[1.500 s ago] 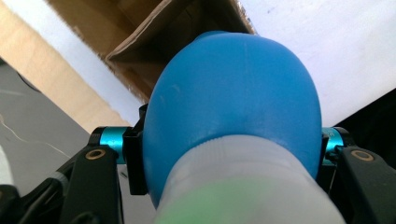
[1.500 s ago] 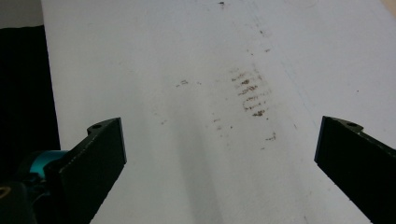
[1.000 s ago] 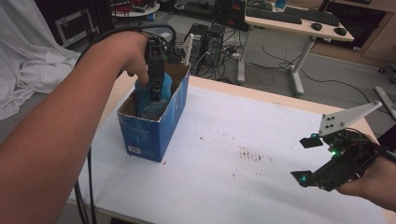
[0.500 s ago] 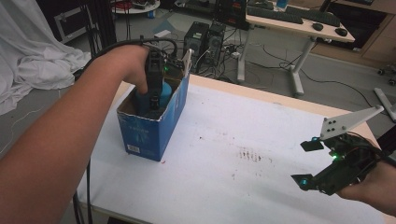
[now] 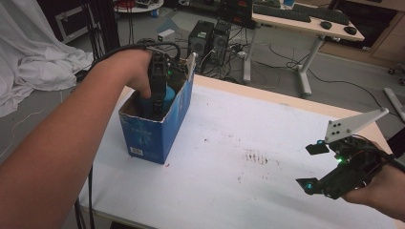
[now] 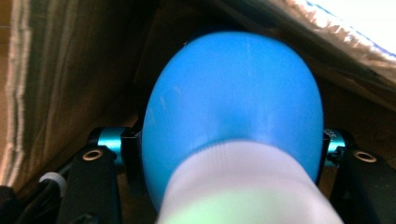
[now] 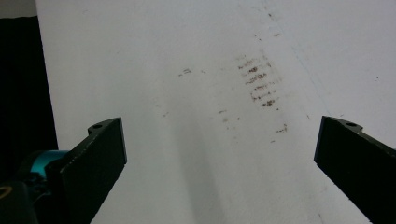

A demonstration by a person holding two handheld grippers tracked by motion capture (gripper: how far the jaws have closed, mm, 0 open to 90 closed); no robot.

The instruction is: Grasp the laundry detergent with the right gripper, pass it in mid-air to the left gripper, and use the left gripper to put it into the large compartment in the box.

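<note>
Item 1. Rounded, glossy blue object with a white ribbed neck point(image 6: 231, 126), material not certain; it looks like smooth plastic or rubber. Location: inside the open-topped blue cardboard box point(image 5: 160, 129), between the two jaws of the left gripper point(image 5: 157, 90), with the brown inner walls of the box close on either side of the fingers. The jaws press against the object's two flanks at its widest part, so the gripper is closed upon it and no gap shows at either contact. The white neck points back toward the gripper body and the blue dome points away from it, deeper into the box. Judged reason for the hold: gripping across the widest part keeps a smooth round body from slipping out while it is carried in or out of the narrow box.

Item 2. Left gripper, entering the box from above, jaws pointing down; the steep angle is probably forced by the tall box walls.

Item 3. Right gripper point(image 5: 325, 164), held low over the white, faintly stained table top point(image 7: 210, 93), well apart from the box. Jaws spread wide, nothing between the fingers but bare table surface and brown smudges point(image 7: 259, 84). Judged role: idle, parked clear of the working hand.
</note>
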